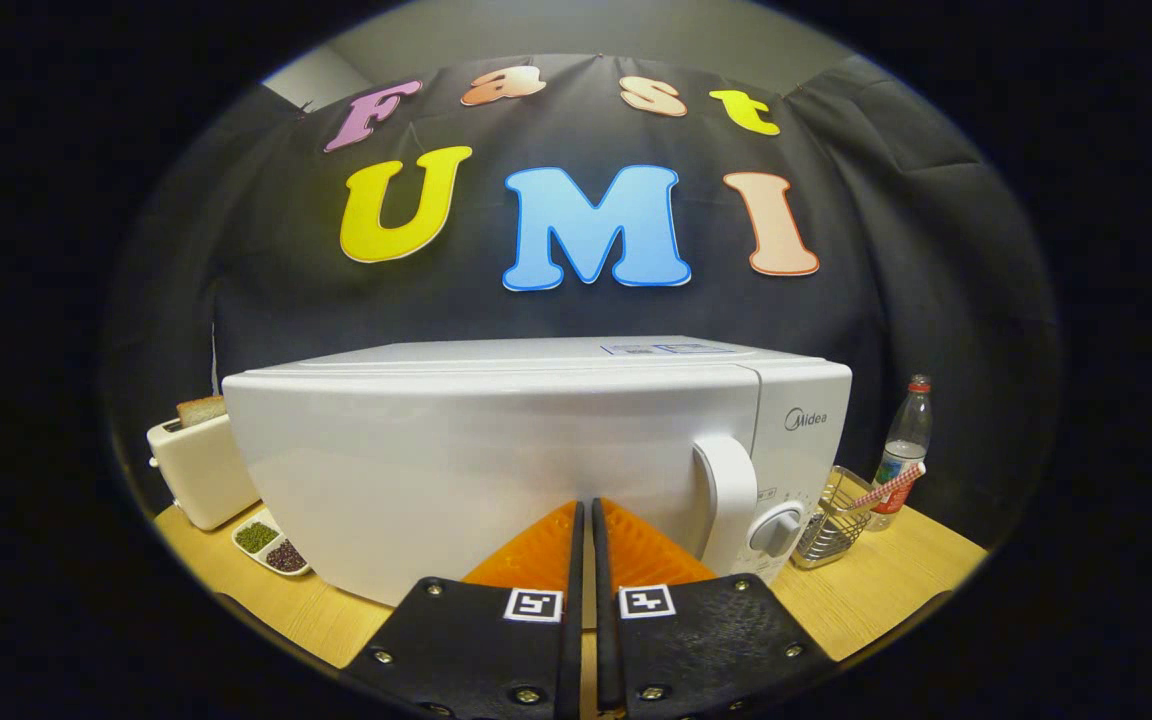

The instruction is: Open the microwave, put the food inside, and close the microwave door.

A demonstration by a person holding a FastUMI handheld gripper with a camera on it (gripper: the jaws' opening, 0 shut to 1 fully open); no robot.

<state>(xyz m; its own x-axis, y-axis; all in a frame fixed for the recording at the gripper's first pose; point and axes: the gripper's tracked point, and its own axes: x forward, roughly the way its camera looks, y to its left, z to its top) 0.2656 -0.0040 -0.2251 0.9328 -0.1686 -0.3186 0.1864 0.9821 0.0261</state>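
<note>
A: Where did the microwave [496, 470] stand?

B: On the wooden bench [886, 590], door shut, its handle [731, 500] near the dial [774, 530] on the right side.

A: And the gripper [583, 520]?

B: Its jaws were together, nothing between them, tips close against the door's lower front.

A: Anything else?

B: A toaster [198, 470] with bread and a divided dish [271, 545] sat to the microwave's left; a wire basket [836, 515] and a bottle [904, 445] to its right.

Microwave [496, 470], toaster [198, 468] on table [876, 590]
</note>
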